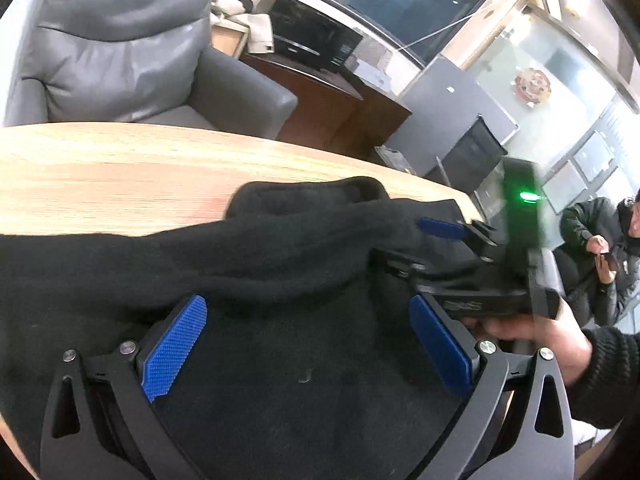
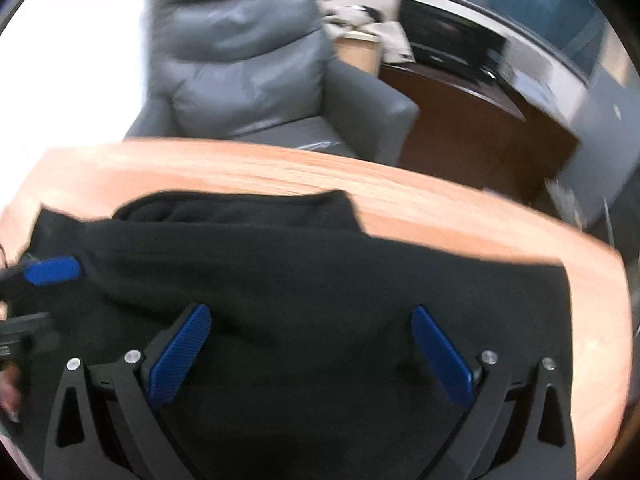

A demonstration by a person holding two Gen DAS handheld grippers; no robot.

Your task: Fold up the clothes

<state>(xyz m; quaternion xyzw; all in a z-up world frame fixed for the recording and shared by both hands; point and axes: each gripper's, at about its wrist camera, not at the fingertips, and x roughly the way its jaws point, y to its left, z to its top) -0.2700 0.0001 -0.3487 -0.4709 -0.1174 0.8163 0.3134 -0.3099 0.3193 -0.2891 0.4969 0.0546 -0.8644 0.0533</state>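
A black knitted garment (image 1: 280,248) lies bunched on the wooden table (image 1: 120,176), with a thick fold running across it. My left gripper (image 1: 308,304) hangs open just over the cloth, its blue pads (image 1: 176,344) wide apart and holding nothing. A hand (image 1: 540,332) holds the right gripper at the garment's right end, where one of its blue pads (image 1: 440,229) shows. In the right wrist view the right gripper (image 2: 311,310) is open above the same garment (image 2: 320,264). One blue pad of the left gripper (image 2: 52,270) shows at the far left. That view is blurred.
A grey leather armchair (image 1: 128,52) stands behind the table's far edge. A dark wooden cabinet (image 1: 332,108) with a black screen is further back. A person (image 1: 604,248) in dark clothes sits at the right. Bare table (image 2: 460,208) lies beyond and to the right of the garment.
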